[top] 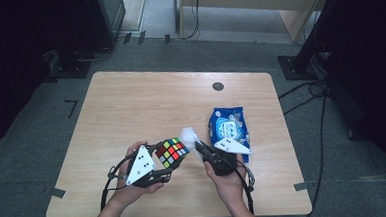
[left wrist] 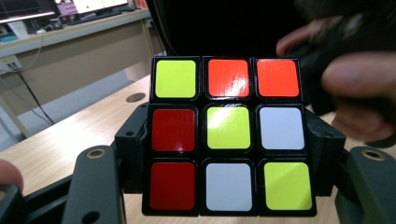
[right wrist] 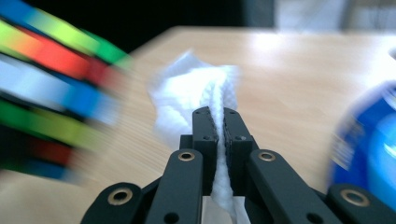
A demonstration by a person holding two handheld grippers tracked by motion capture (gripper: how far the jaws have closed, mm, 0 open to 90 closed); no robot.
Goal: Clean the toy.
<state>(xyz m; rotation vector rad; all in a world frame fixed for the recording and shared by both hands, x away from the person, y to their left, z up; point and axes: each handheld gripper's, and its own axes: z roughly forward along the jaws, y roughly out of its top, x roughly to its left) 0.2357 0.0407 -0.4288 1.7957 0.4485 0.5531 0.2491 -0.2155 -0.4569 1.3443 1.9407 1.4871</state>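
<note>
A scrambled Rubik's cube (top: 172,152) is clamped between the black jaws of my left gripper (top: 169,159), held just above the table's front middle. In the left gripper view the cube (left wrist: 227,135) shows a face of yellow, orange, red and white stickers. My right gripper (top: 199,148) is shut on a crumpled white wet wipe (top: 189,136), right beside the cube. The right gripper view has the wipe (right wrist: 191,95) pinched between the two jaws of that gripper (right wrist: 215,114), with the blurred cube (right wrist: 51,88) at left.
A blue wet-wipe pack (top: 228,128) lies on the wooden table (top: 145,101) just right of my right gripper. A dark round grommet (top: 218,86) sits near the far edge. Black stands and cables surround the table on the grey floor.
</note>
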